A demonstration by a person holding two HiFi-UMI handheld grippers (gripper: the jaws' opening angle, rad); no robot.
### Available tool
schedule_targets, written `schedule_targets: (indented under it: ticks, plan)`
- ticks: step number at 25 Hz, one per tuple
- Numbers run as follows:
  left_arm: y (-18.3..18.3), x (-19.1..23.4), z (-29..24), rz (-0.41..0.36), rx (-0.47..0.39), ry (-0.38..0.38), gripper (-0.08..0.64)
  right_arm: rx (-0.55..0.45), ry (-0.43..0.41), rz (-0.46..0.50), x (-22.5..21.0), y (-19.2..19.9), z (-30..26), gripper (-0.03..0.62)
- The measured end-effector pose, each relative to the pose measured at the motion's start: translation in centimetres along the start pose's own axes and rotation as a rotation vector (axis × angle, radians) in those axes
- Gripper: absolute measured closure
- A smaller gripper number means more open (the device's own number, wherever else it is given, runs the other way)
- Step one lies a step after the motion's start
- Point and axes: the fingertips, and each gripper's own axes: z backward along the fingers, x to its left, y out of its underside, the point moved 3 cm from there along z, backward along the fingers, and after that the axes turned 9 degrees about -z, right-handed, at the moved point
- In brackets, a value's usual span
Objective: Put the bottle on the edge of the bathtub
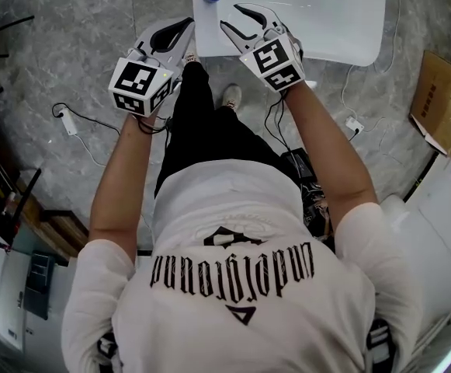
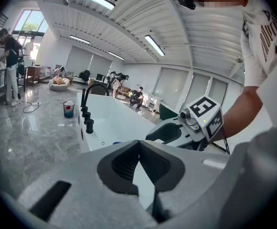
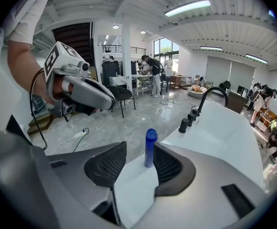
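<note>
Bottle [image 3: 150,148], slim and blue, is standing upright on the white edge of the bathtub [image 3: 224,128], framed between the jaws of the right gripper [image 3: 139,152]. Those jaws are gaping wide apart and gripping nothing. In the head view the bottle is sitting just beyond their tips, near the tub's corner, with neither pad pressing on it. The left gripper [image 2: 138,143] is hovering just beside the right one, off the tub's edge and over the grey floor [image 1: 78,45]. Its jaws are meeting at the tips, with nothing caught between them. Farther along the rim, a black faucet [image 3: 209,97] is arching over the basin beside a row of dark knobs [image 3: 189,119].
</note>
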Motion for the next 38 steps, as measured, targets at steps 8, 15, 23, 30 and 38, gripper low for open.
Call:
schedule_targets:
  ticks: [8, 15, 23, 30, 38]
  plan:
    - [-0.6, -4.8, 2.2, -0.019, -0.012, 0.006, 0.545, -0.025, 0.010, 0.012, 2.6, 0.4, 4.7, 0.439]
    - [-2.3, -8.4, 4.1, -0.032, -0.051, -0.011, 0.545, -0.069, 0.026, 0.016, 5.2, 0.0, 8.5, 0.475]
    - [-5.2, -12.9, 6.7, -0.073, -0.103, -0.025, 0.545, -0.146, 0.036, 0.048, 8.3, -1.9, 13.7, 0.515]
    - [-8.0, -17.1, 9.2, -0.118, -0.162, -0.038, 0.545, -0.236, 0.035, 0.066, 10.5, -4.1, 19.2, 0.543]
    - [-12.5, -22.9, 14.3, -0.190, -0.261, -0.035, 0.545, -0.355, -0.028, 0.065, 14.8, -7.2, 27.9, 0.568]
